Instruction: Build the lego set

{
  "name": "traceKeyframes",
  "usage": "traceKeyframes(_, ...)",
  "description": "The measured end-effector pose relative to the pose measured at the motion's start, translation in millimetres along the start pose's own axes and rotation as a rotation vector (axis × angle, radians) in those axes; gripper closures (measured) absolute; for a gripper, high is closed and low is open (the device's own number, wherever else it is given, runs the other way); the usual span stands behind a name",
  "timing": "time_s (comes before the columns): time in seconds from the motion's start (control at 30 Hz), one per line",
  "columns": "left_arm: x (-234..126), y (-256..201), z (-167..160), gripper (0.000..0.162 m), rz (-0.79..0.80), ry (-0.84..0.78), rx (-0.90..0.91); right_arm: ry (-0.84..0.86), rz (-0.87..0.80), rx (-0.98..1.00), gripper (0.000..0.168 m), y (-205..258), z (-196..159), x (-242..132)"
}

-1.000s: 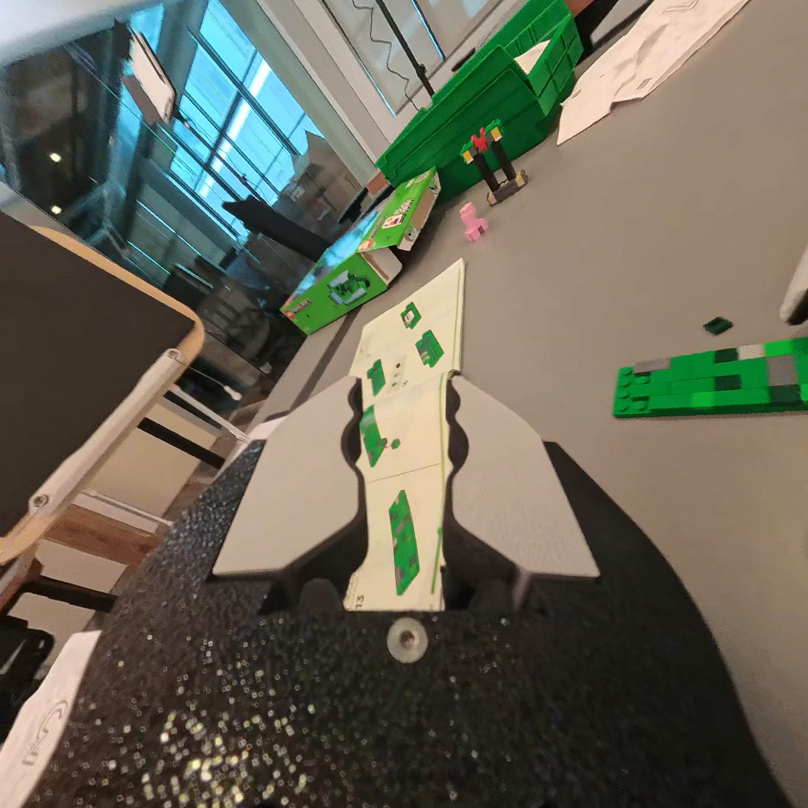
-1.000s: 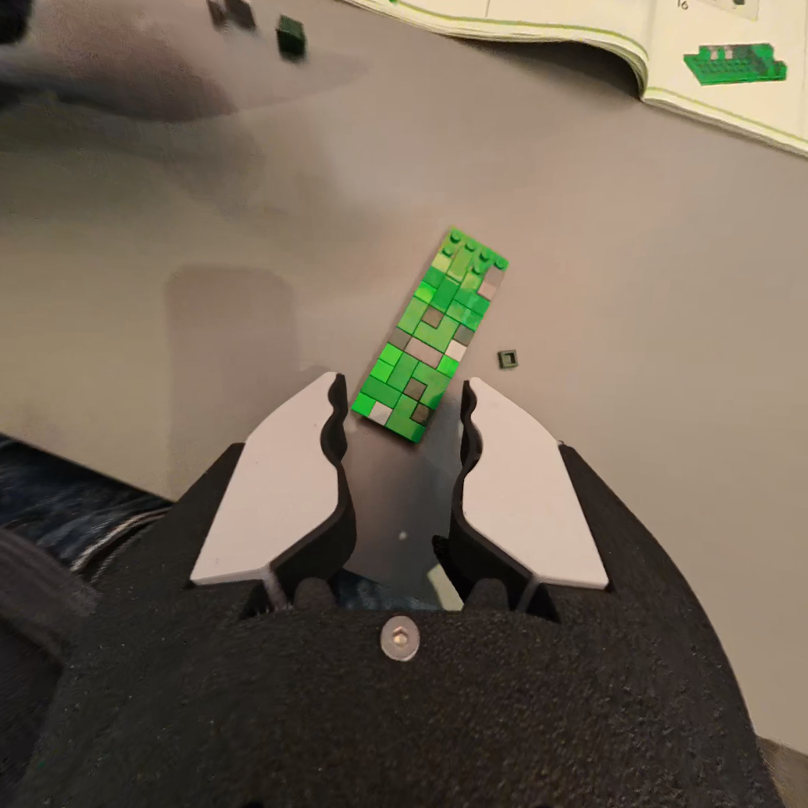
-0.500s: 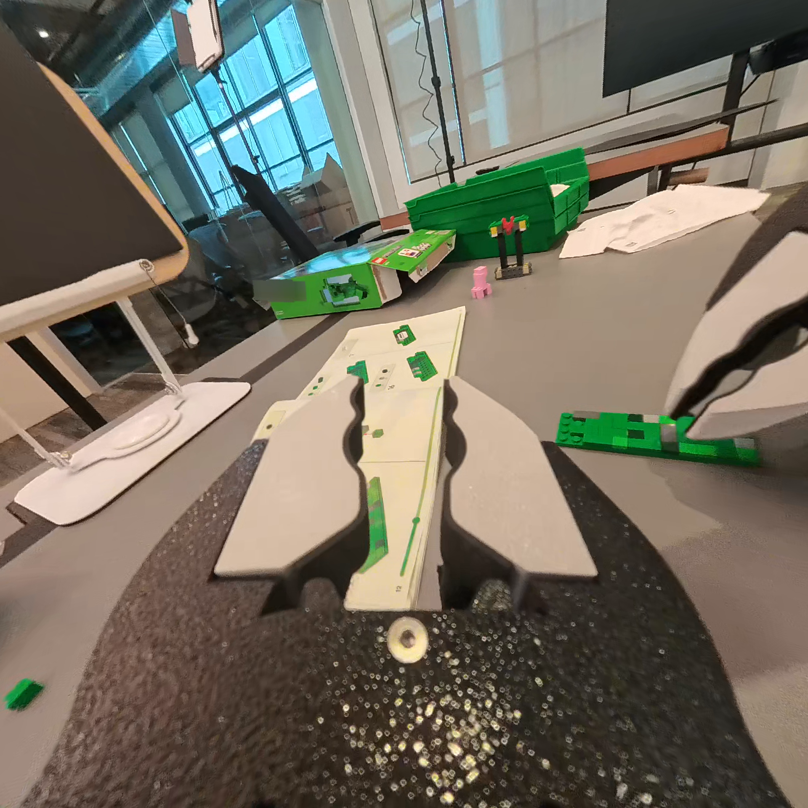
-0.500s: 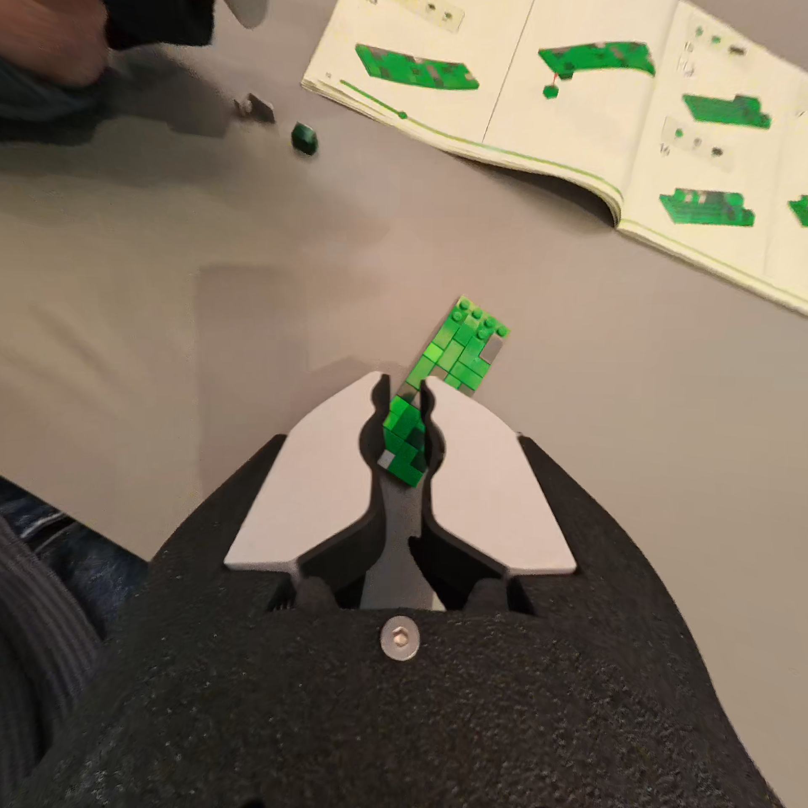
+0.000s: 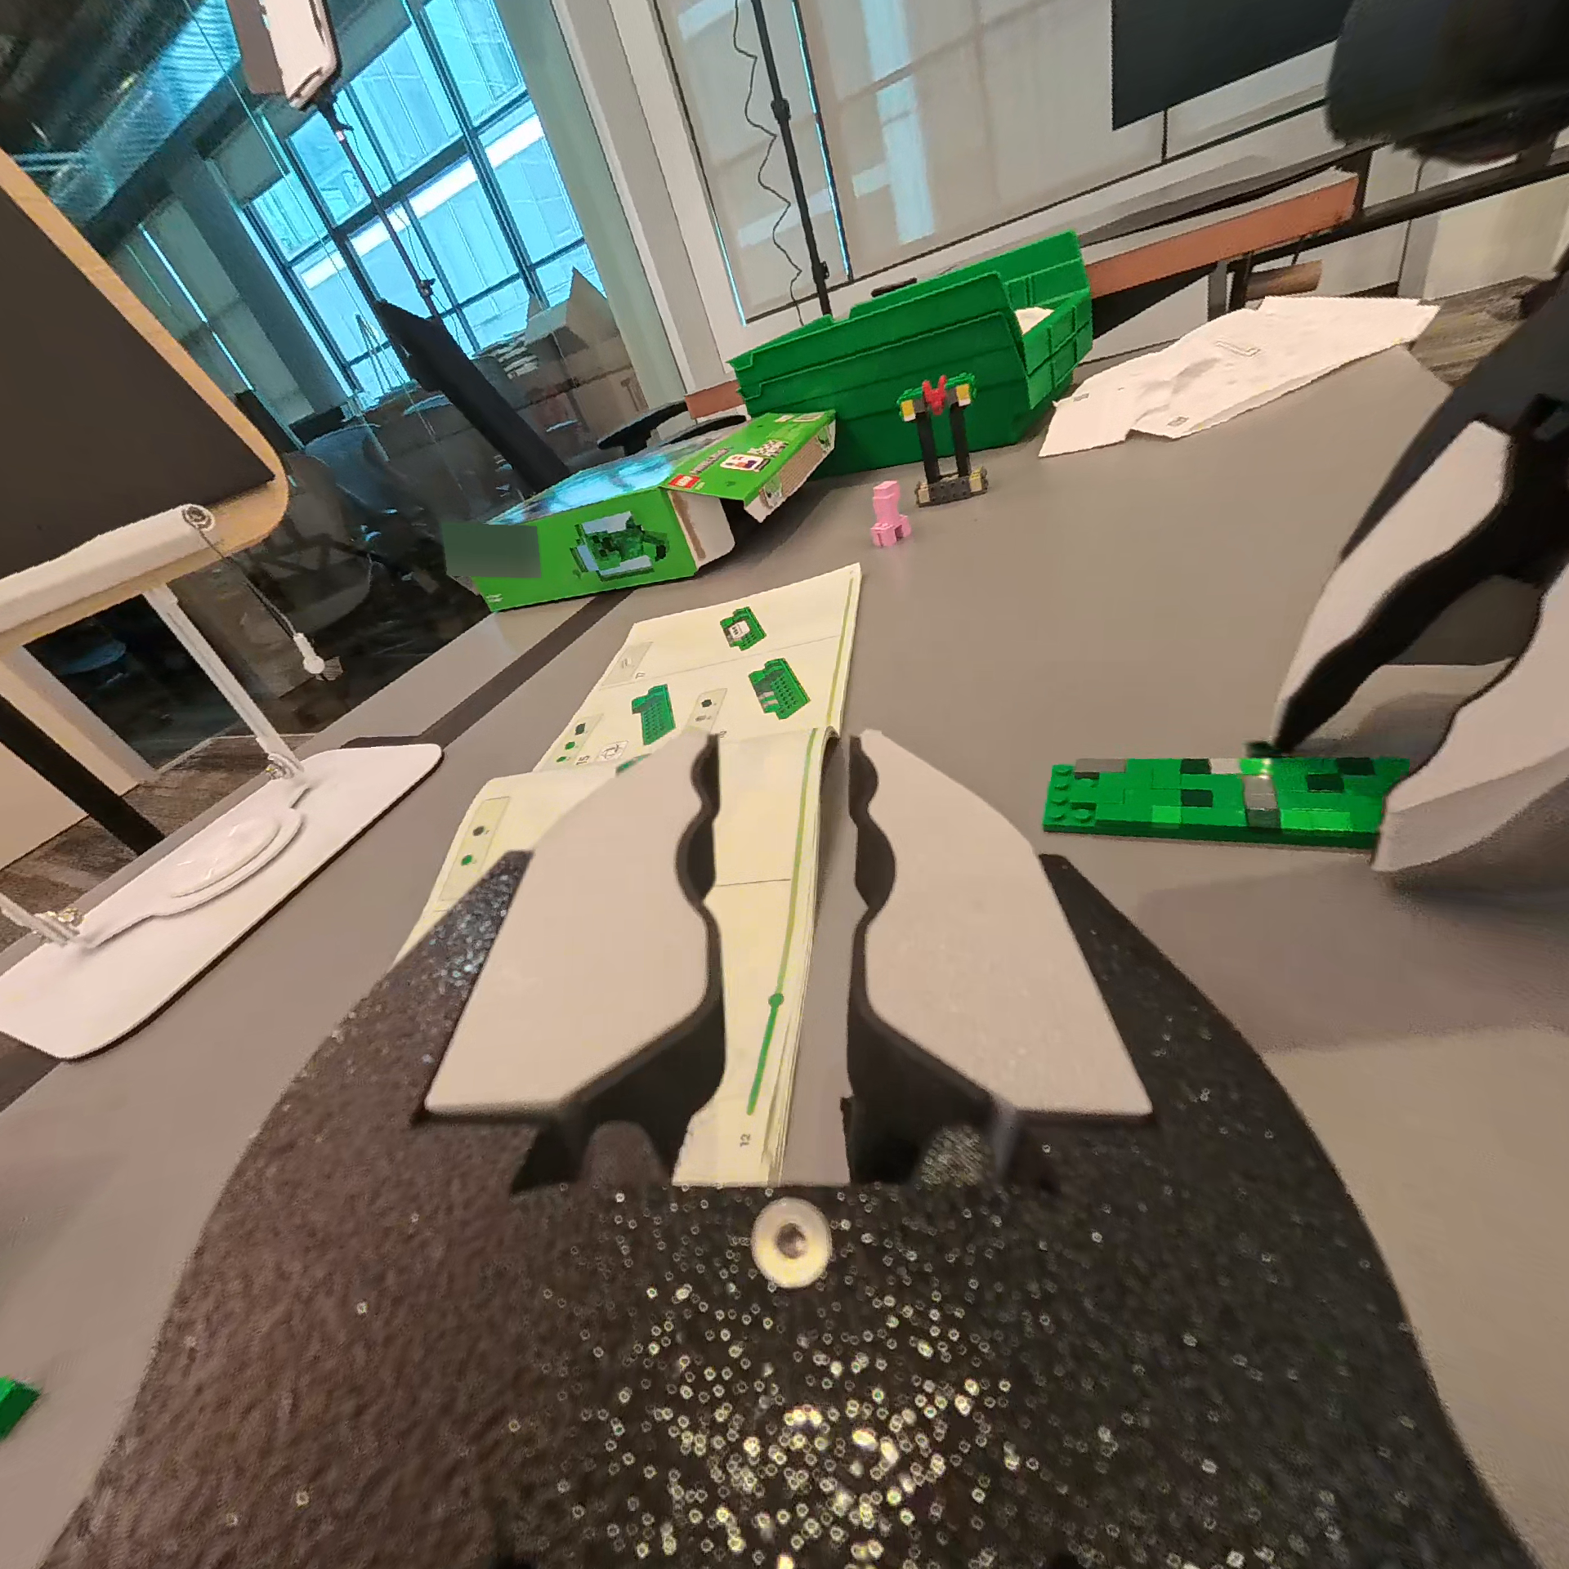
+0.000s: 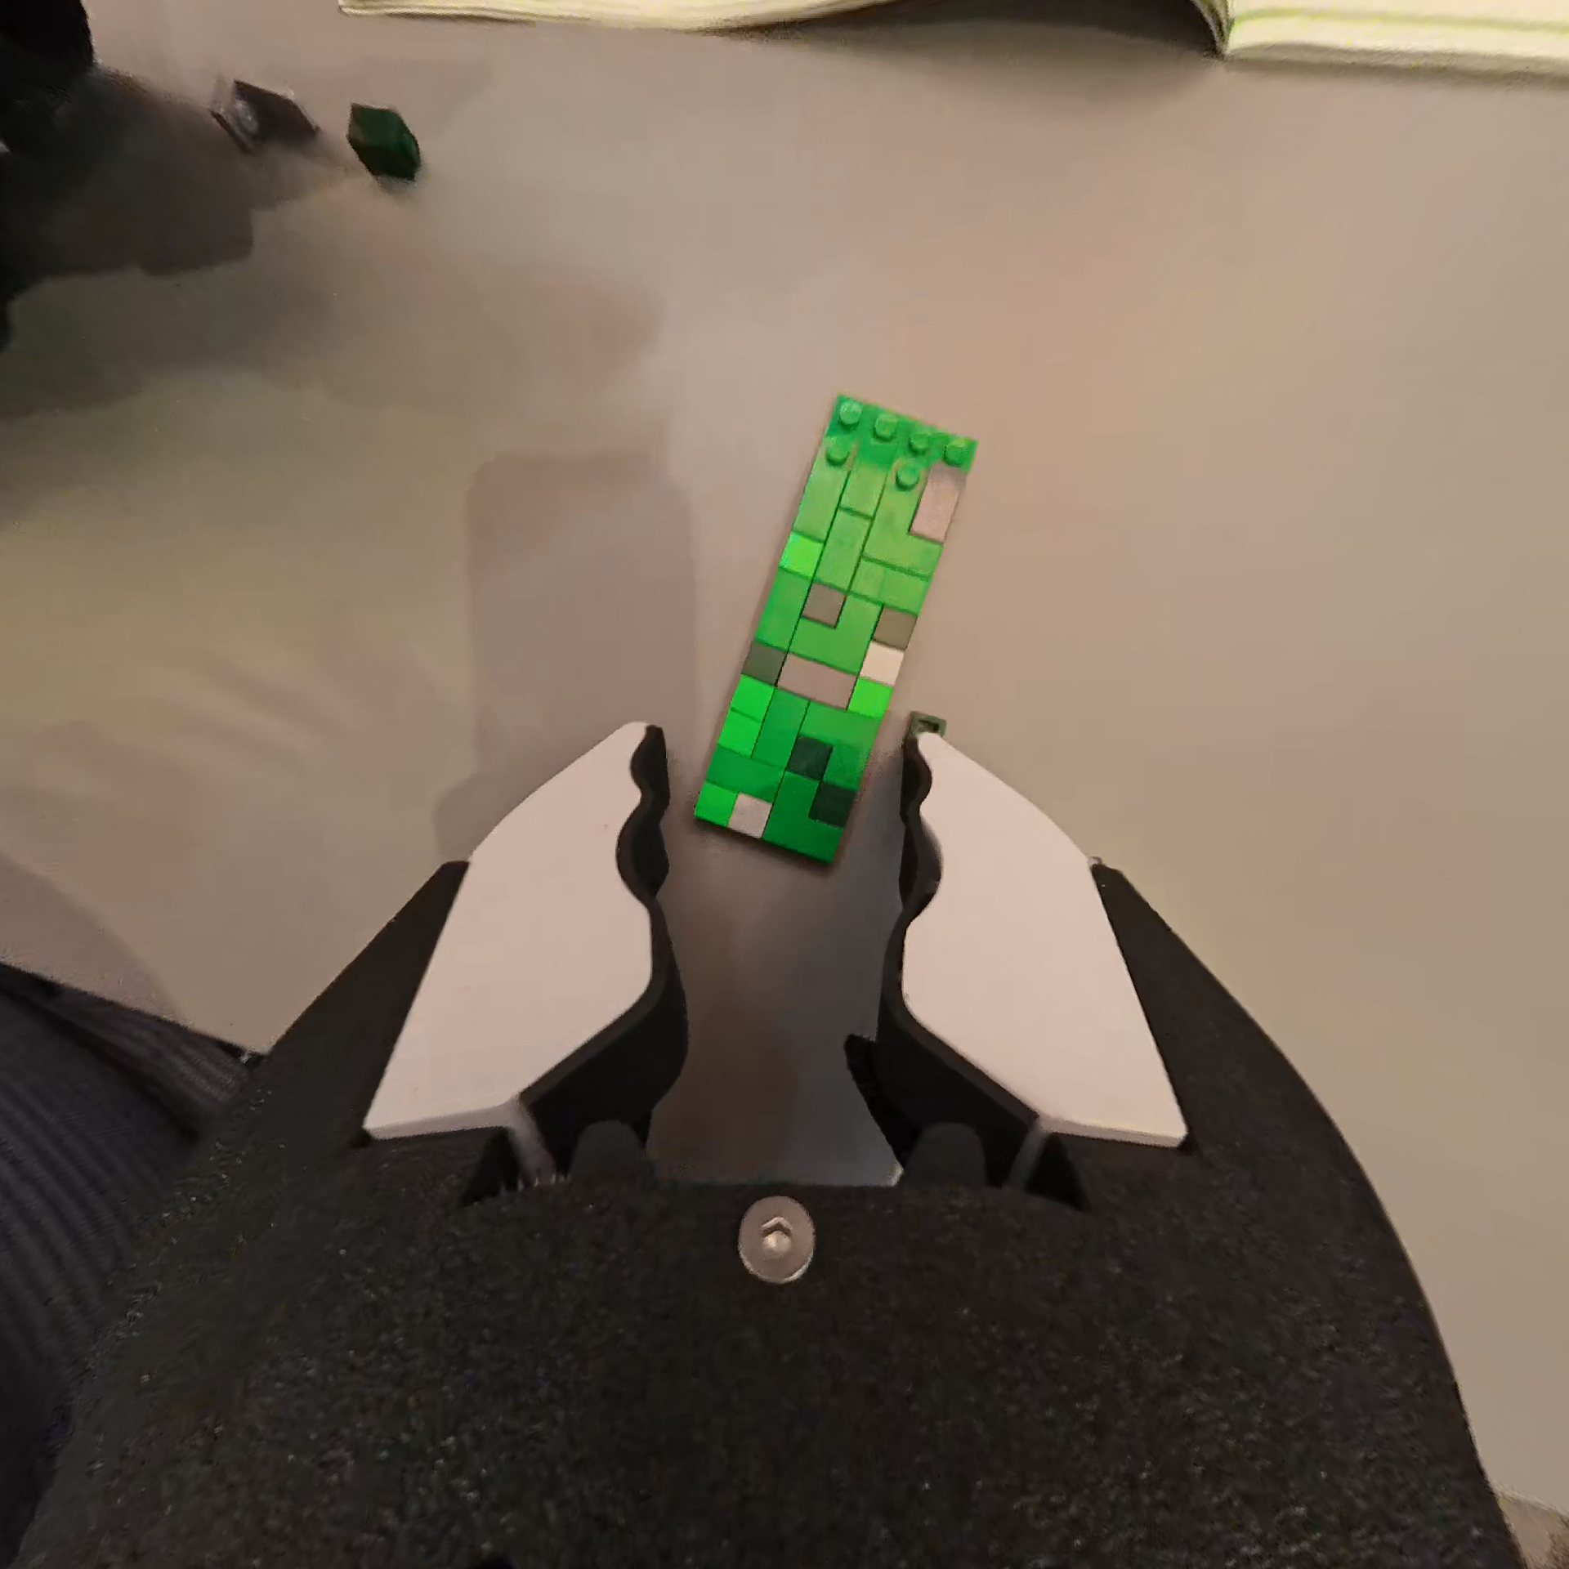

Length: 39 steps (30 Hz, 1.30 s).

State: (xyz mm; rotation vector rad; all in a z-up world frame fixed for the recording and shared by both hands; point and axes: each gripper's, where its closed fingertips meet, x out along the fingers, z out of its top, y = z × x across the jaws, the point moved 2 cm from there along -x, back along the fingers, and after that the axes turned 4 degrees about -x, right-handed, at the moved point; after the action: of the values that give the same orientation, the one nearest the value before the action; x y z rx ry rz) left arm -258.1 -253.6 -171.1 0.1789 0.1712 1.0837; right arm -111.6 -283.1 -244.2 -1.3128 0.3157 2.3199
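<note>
Green plate lies flat on the grey table, almost fully covered with smooth tiles; only a few studs at its far end are bare. The right gripper is just above its near end, with the jaws wide apart, one finger on each long side, and nothing between them. A small dark green tile lies on the table, touching or almost touching the tip of the right finger.

I judge that the step in hand is to fill the last free studs. To do it well, the gripper should take one loose tile by its edges, keep it level, bring it exactly over the free studs and press straight down. The plate is light and can slide, so the other gripper could hold it. More loose pieces lie far to the left.

The left gripper hovers low over the open booklet and points along it. Its jaws are narrow but not closed, and they are empty. In its view the right gripper comes steeply from above, with the tips at the plate.
</note>
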Motion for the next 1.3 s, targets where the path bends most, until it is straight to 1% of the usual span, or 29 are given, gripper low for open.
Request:
traceKeyframes(0.17,0,2,-1,0.135,-0.003,0.002,-0.029,0.016,-0.012,-0.031,0.119,-10,13,8)
traceKeyframes(0.27,0,1,-2,0.136,-0.011,0.007,-0.034,0.049,0.006,-0.069,0.131,-12,18,12)
traceKeyframes(0.43,1,-1,-2,0.136,-0.024,0.012,-0.022,0.076,0.055,-0.176,0.133,-9,26,18)
traceKeyframes(0.5,1,-3,-2,0.137,-0.03,0.012,-0.018,0.082,0.11,-0.271,0.133,-9,30,21)
traceKeyframes(0.67,1,-3,-1,0.138,-0.033,0.006,-0.016,0.08,0.266,-0.589,0.134,-14,47,31)
traceKeyframes(0.7,1,-3,-1,0.138,-0.032,0.004,-0.018,0.08,0.318,-0.662,0.134,-12,49,32)
traceKeyframes(0.8,0,-2,-1,0.139,-0.031,0.0,-0.026,0.087,0.417,-0.777,0.134,-15,60,38)
traceKeyframes(0.9,0,-1,0,0.139,-0.028,-0.004,-0.035,0.118,0.473,-0.903,0.134,-24,67,42)
traceKeyframes(0.97,0,-1,0,0.139,-0.028,-0.005,-0.04,0.157,0.514,-1.068,0.134,-34,64,39)
traceKeyframes(1.03,0,0,0,0.139,-0.028,-0.005,-0.042,0.159,0.499,-1.208,0.134,-47,66,36)
traceKeyframes(1.07,0,0,0,0.139,-0.028,-0.005,-0.042,0.179,0.5,-1.238,0.134,-53,65,35)
traceKeyframes(1.17,0,-1,0,0.139,-0.032,-0.002,-0.038,0.248,0.456,-1.315,0.133,-71,60,39)
traceKeyframes(1.23,0,-1,0,0.139,-0.032,-0.002,-0.037,0.227,0.466,-1.256,0.131,-69,61,36)
traceKeyframes(1.3,0,-1,0,0.139,-0.032,-0.003,-0.04,0.224,0.476,-1.119,0.121,-67,62,28)
